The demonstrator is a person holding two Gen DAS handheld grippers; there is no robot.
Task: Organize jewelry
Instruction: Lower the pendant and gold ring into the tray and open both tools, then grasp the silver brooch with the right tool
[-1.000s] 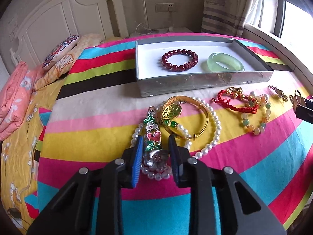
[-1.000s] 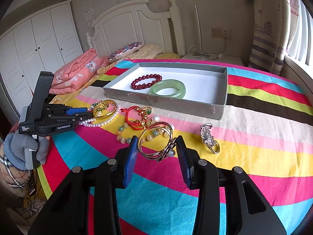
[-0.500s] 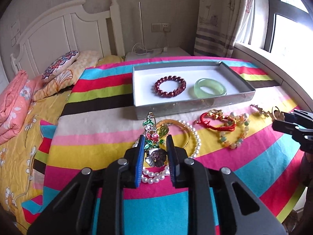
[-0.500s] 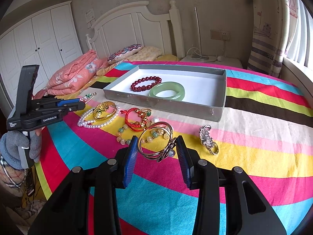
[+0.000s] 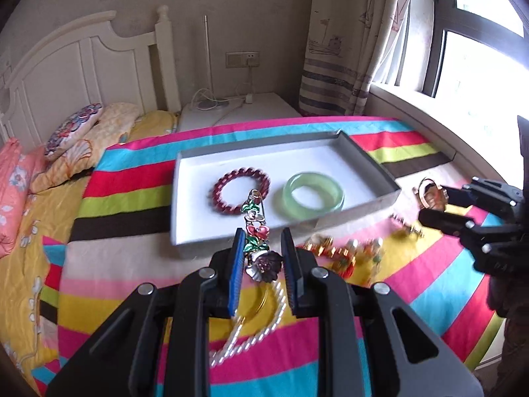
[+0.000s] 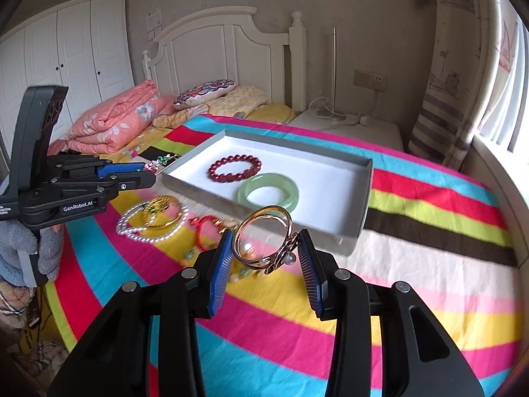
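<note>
In the left wrist view the left gripper [image 5: 261,248] sits low in the centre, its blue-padded jaws narrow and clamped on a flowered brooch [image 5: 257,231]: red and green enamel petals, a dark metal flower at the bottom and a pin loop on top, standing upright before the near wall of the tray [image 5: 185,231]. Below it a pearl necklace [image 5: 261,327] lies on the striped bedspread [image 5: 132,297]. Inside the white tray, mid-frame, a red bead bracelet [image 5: 241,192] lies left of a pale green bangle [image 5: 314,195], near each other but apart. A blurred heap of red cord and beads [image 5: 344,251] lies right of the gripper.

In the right wrist view the right gripper [image 6: 263,258] at lower centre holds a gold bangle [image 6: 264,241] of crossed thin hoops with small pearls, jaws moderately apart and pressing its sides, in front of the tray's near edge.

A second ago the brooch rested on the pearls and the bangle was low over the bedspread; both now hang lifted clear, with the tray nearer each gripper.
</note>
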